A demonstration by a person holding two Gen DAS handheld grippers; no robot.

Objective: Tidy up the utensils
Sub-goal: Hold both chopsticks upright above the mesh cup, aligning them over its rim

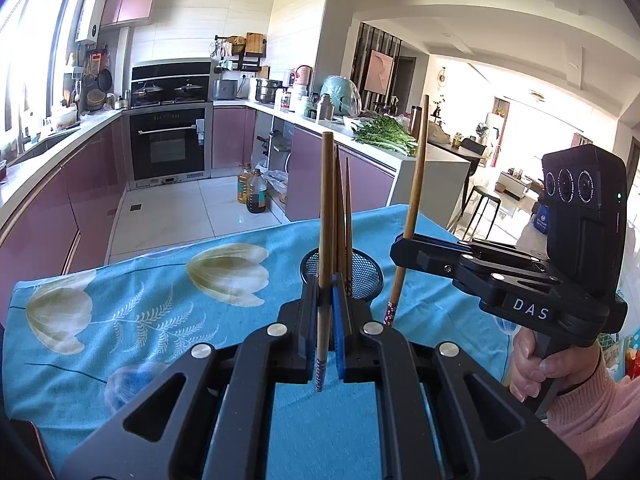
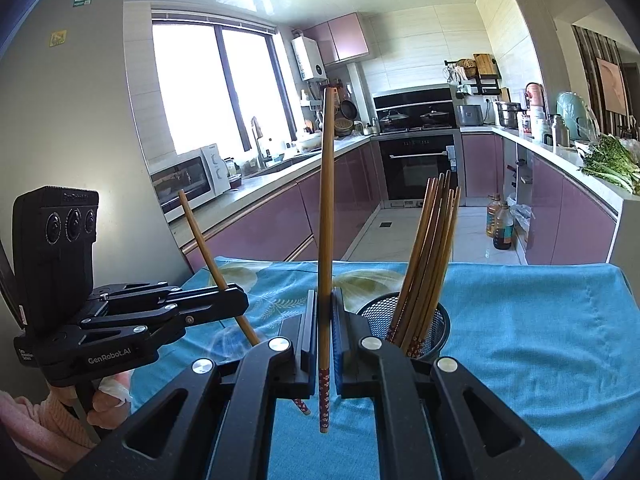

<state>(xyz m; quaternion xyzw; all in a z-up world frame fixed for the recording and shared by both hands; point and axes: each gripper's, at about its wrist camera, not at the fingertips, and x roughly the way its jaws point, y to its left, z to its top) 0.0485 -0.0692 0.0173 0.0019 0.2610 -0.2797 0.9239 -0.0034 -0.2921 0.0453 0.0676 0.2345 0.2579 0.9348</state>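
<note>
My left gripper [image 1: 326,284] is shut on one wooden chopstick [image 1: 326,200], held nearly upright with its patterned tip pointing down. Just behind it on the table stands a black mesh holder [image 1: 370,274] containing chopsticks [image 1: 347,208]. To its right, my right gripper [image 1: 402,246] is shut on a second chopstick [image 1: 418,168], also upright. In the right wrist view the right gripper [image 2: 325,300] clamps that chopstick [image 2: 327,184]. There the holder [image 2: 434,328] stands just right of the jaws with several chopsticks [image 2: 432,248] fanned in it. The left gripper [image 2: 238,300] holds its chopstick [image 2: 198,232] tilted.
A blue cloth with pale tulips [image 1: 160,280] covers the table. Hands in pink sleeves [image 1: 592,396] hold the gripper handles. Beyond the table's far edge lie a tiled floor, oil bottles [image 1: 252,190] and purple kitchen cabinets.
</note>
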